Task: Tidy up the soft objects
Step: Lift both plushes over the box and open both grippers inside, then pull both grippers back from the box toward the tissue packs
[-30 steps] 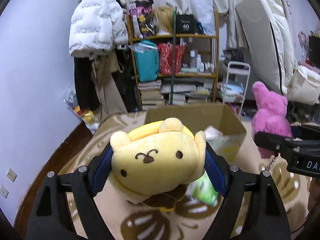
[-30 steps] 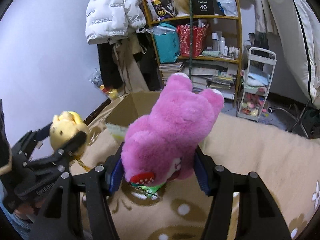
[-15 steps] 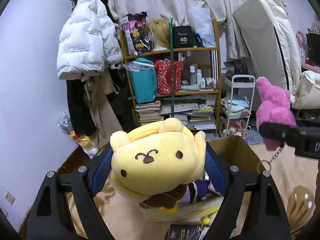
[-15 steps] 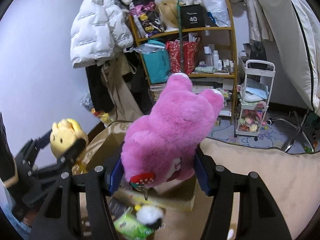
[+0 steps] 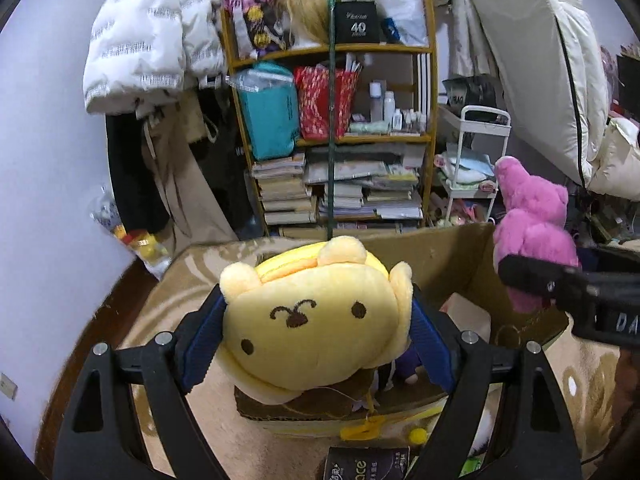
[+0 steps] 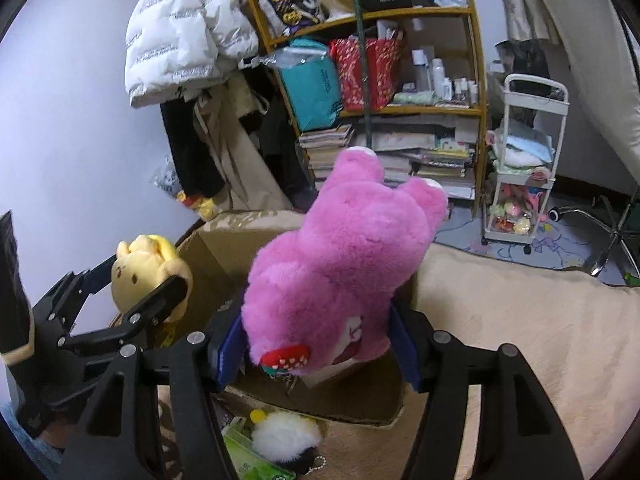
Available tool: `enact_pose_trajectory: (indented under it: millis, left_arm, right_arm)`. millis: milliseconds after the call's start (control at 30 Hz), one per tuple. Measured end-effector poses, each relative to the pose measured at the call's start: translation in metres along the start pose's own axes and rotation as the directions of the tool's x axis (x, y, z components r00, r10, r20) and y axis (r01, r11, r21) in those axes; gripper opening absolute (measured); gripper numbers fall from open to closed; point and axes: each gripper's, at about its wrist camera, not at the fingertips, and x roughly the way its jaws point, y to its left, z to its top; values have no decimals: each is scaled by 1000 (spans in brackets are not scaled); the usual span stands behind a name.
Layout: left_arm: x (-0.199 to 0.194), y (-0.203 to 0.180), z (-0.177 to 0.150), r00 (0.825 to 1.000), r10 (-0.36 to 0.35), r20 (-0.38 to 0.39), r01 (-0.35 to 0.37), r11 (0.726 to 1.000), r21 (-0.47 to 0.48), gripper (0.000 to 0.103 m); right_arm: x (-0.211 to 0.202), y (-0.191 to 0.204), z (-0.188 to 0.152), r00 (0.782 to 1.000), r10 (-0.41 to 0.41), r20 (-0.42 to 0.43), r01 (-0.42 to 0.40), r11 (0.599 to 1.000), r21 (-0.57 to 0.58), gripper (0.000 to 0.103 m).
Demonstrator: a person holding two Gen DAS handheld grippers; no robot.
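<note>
My left gripper (image 5: 316, 332) is shut on a yellow bear plush (image 5: 312, 320) and holds it above the near edge of an open cardboard box (image 5: 444, 260). My right gripper (image 6: 316, 336) is shut on a pink bear plush (image 6: 340, 264) and holds it over the same box (image 6: 224, 248). The pink plush also shows in the left wrist view (image 5: 532, 228), to the right. The yellow plush also shows in the right wrist view (image 6: 148, 272), to the left. A small purple toy (image 5: 408, 364) lies inside the box, mostly hidden.
The box stands on a beige patterned rug (image 6: 520, 320). A white-and-black fluffy toy (image 6: 284, 436), a green packet (image 6: 248, 456) and a dark packet (image 5: 368, 464) lie in front of it. A cluttered wooden shelf (image 5: 332, 136) and white cart (image 6: 528, 160) stand behind.
Both grippers have stayed shut on their plushes. The view rose and then tipped down, and the box now sits closer under both plushes.
</note>
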Motion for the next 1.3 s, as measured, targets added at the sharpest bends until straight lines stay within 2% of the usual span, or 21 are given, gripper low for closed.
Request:
enact_pose_trajectory:
  millis: [133,233,433,500,633,667,700,767,967,1300]
  left_arm:
    - [11,8,-3,997,-49,-59,46,998,-54,86]
    - [16,8,-4,995,-46,-84,43,998,-42,87]
    - [12,2,-4,997,-14,-80,14,1000,-6,94]
    - [9,2,-3,997,-16,-77,15,1000,-10,96]
    - [0,5,0,998,-12,-67,11,1000,-25,96]
    - [-4,6,0,998,-7,-62,5,999,-32,96]
    - [-8,8,1,998,-7,-55,5,999,-37,96]
    - [-16,9,2,999,-6,-45,4,999,-36,96]
    - [-46,12,2,1000,23,-18,-23,1000,-20,96]
    - [-92,17,-20,998,26,-50,-27,999,-17,96]
  right_arm:
    - [5,1,-6,1000,15,-24,-15,1000,7,70]
    - [9,1,-11,999,27,-41,-26,1000,13,71]
    - [10,0,-15,997,38,-62,-37,999,18,74]
    - [6,2,-17,997,42,-57,-41,999,12,80]
    - [-3,8,-18,998,37,-59,-38,999,-7,81]
    - [-6,10,-19,998,33,-59,-34,999,-14,84]
    - [-10,12,-21,998,26,-56,-27,999,-19,93]
    - [-17,14,-25,999,20,-42,-21,999,-25,100]
    - [-44,22,-32,999,24,-25,-25,999,-32,101]
    - [-88,28,-50,1000,-10,16,10,1000,-1,102]
